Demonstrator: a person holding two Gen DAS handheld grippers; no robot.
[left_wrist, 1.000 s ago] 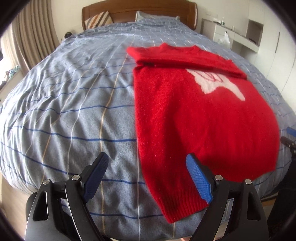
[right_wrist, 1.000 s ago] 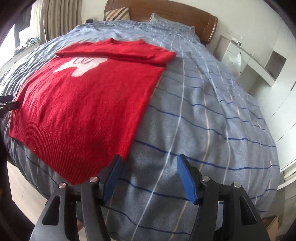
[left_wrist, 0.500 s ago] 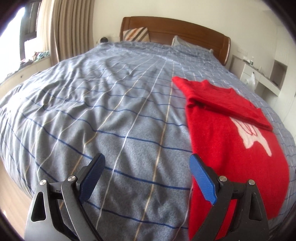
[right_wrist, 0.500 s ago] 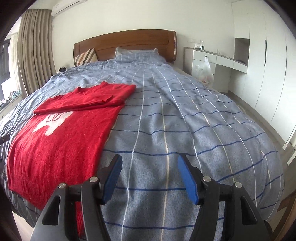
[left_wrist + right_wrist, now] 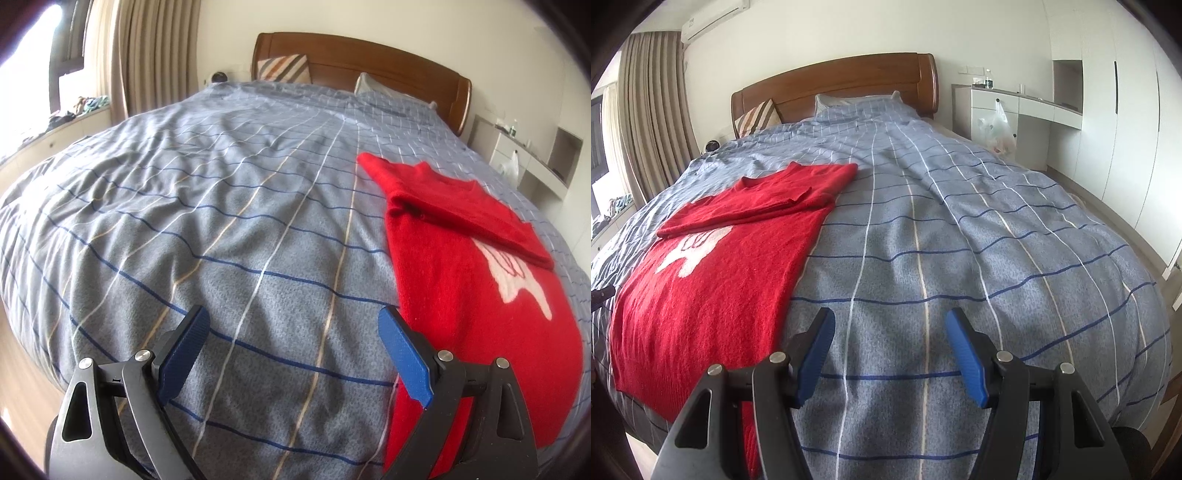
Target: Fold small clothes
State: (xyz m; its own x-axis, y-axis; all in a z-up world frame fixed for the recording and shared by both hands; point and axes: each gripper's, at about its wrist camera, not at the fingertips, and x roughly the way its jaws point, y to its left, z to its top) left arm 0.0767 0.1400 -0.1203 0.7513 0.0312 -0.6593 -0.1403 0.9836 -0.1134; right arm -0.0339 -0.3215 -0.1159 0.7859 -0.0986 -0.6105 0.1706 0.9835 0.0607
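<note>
A red sweater (image 5: pixel 461 277) with a white motif lies flat on the blue-grey checked bedcover (image 5: pixel 221 221), its sleeves folded across the chest. In the left wrist view it fills the right side. My left gripper (image 5: pixel 293 317) hovers open over bare cover, its right finger (image 5: pixel 402 354) just beside the sweater's left edge. In the right wrist view the sweater (image 5: pixel 713 280) lies at the left. My right gripper (image 5: pixel 891 321) is open over the bedcover (image 5: pixel 960 240), to the right of the sweater's edge. Nothing is between either pair of jaws.
A wooden headboard (image 5: pixel 849 77) with a striped pillow (image 5: pixel 284 68) stands at the far end. Curtains (image 5: pixel 646 110) and a window ledge with clothes (image 5: pixel 74 110) are on the left. A white desk (image 5: pixel 1015 107) with a plastic bag (image 5: pixel 995 129) and wardrobes stand on the right.
Both grippers have rolled and shifted outward from over the sweater's hem corners to the bare cover on either side. The left jaws have widened slightly. The sweater has not moved.
</note>
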